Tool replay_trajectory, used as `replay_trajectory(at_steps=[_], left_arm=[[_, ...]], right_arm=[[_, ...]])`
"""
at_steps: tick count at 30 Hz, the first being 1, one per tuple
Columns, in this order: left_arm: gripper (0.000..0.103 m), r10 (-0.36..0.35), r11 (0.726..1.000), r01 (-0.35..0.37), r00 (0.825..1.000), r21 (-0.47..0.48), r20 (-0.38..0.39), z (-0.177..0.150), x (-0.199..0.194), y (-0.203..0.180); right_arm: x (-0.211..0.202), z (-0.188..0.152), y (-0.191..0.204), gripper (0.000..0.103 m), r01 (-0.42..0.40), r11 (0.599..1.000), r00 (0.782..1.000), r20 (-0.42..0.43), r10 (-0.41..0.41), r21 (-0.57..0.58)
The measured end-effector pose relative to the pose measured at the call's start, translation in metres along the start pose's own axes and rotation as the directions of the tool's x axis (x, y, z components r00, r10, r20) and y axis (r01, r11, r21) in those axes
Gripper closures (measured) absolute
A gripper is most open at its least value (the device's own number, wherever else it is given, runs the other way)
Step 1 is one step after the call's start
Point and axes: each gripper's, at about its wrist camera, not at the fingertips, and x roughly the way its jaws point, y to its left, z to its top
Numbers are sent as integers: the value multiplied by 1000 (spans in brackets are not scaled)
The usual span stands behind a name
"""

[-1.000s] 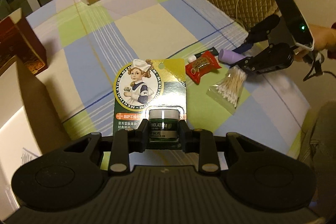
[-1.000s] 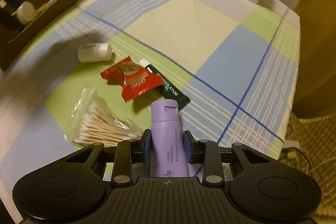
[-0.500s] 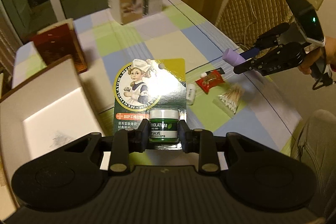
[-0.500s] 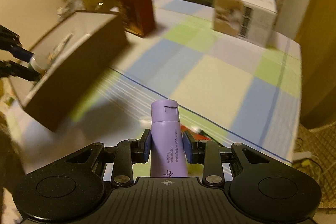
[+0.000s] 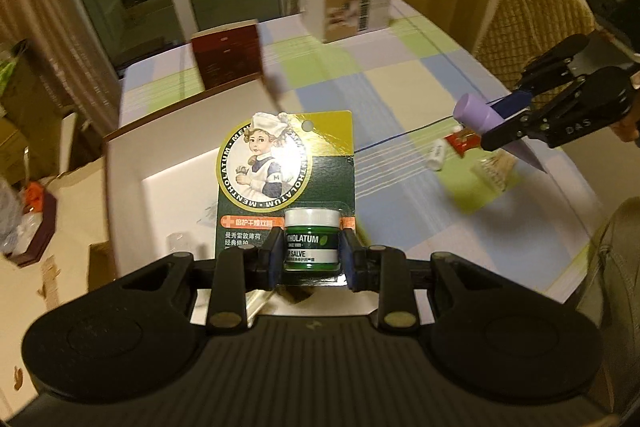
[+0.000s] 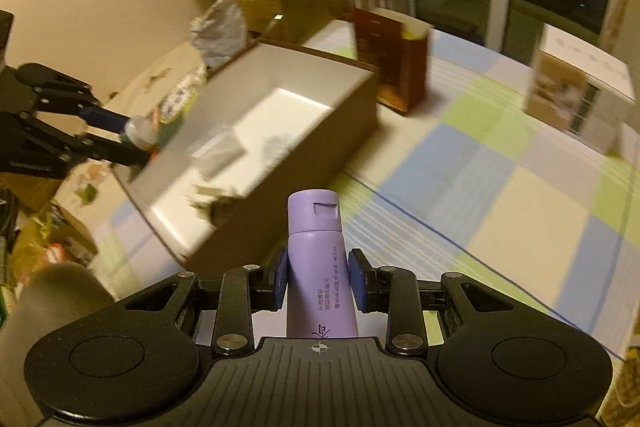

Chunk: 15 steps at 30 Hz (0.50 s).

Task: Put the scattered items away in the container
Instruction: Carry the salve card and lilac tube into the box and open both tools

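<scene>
1. Currently mid-carry, both loads lifted off the surface (image 5: 400, 95) and heading for the container (image 6: 280, 99), the open cardboard box with a white inside.
2. Left gripper (image 5: 310, 259), bottom centre of the left wrist view: clenched on the salve card (image 5: 286, 179), pads on either side of the small green jar, card upright and hanging over the box's white floor.
3. Right gripper (image 6: 318, 279), bottom centre of the right wrist view: grasping the purple tube (image 6: 318, 259) around its body, cap pointing forward, box up and to the left, not yet over the opening.
4. Left on the surface, at the right of the left wrist view: a red packet (image 5: 462, 143), a small white bottle (image 5: 436, 157) and a blurred bag of cotton swabs (image 5: 496, 169).
5. Inside the box: a few blurred items, not identifiable.
6. Next, probably: lower the card into the box and release; bring the tube over the near wall, then release.
7. Worth watching: both grippers converging on one opening, so staggered drops seem safer.
</scene>
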Motion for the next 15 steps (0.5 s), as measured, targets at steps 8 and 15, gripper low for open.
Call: replay_trajectory(at_steps=[8,15], left_arm=[[78,36,998,-36,999,-43,-4,-14,-8,26],[78,58,995,-59,998,-84,-11,-23,-3,47]], right_arm=[[32,31,39,69,-75,997,997,-14,75,-8],[56,50,58,69,-146,989,989,0,146,27]])
